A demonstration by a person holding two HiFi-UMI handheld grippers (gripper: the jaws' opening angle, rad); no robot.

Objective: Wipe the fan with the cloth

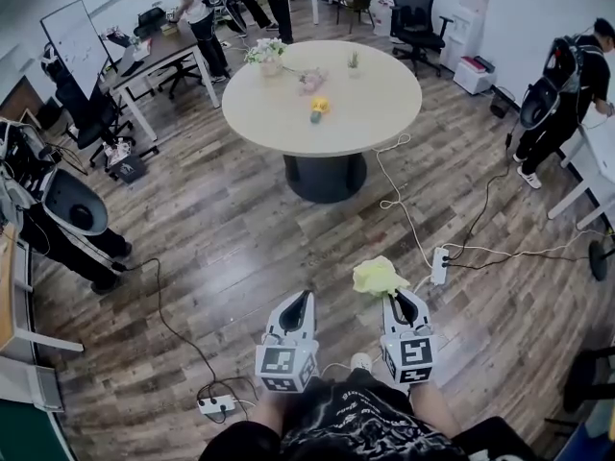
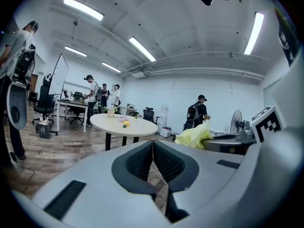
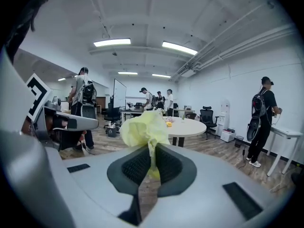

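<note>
We see a soft, crumpled cloth [image 3: 142, 127], the right gripper [image 3: 151, 152] in matt grey plastic with dark ribbed pads [image 3: 137, 165], and a wood-grain floor [image 1: 240, 248].

Steep head view; round table [image 1: 370, 104] shared

- Cloth [image 1: 379, 277]: pale yellow, plain.
- Left hand-held gripper [image 1: 304, 301] and right hand-held gripper [image 1: 397, 301]: light grey shells, black ribbed pads [image 3: 135, 165], black-and-white square markers on the cubes.
- Round desk [image 1: 375, 113]: beige top, dark grey base.
- Floor [image 1: 221, 248]: brown wood planks with streaked grain.
- Cable [image 1: 399, 205]: white.
- Fan [image 2: 236, 121]: seemingly pale grey, but too small to be sure.
</note>
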